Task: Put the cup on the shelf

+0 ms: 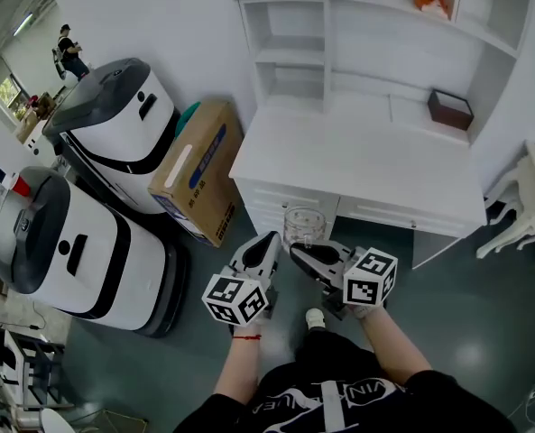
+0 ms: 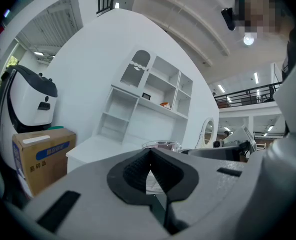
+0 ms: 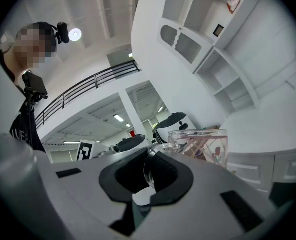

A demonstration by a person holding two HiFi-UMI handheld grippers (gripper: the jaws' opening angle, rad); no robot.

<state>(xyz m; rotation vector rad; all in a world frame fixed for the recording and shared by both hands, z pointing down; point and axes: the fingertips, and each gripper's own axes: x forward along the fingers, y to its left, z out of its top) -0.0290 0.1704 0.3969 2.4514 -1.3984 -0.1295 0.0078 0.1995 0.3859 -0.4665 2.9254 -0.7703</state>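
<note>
A clear glass cup (image 1: 303, 225) with a coloured pattern hangs in the air just before the front edge of the white desk (image 1: 366, 165). My right gripper (image 1: 299, 250) is shut on its handle; in the right gripper view the cup (image 3: 202, 145) stands just past the right gripper (image 3: 150, 173), the handle pinched between the pads. My left gripper (image 1: 271, 241) hovers beside the cup's left, shut and holding nothing. Over the left gripper (image 2: 148, 173) only the rim of the cup (image 2: 161, 145) shows. The white shelf unit (image 1: 290, 57) rises behind the desk.
A cardboard box (image 1: 199, 170) leans left of the desk, beside two white machines (image 1: 123, 124) (image 1: 69, 242). A brown box (image 1: 450, 109) sits at the desk's back right, an orange item (image 1: 431, 1) on an upper shelf. A white chair (image 1: 524, 210) stands at right.
</note>
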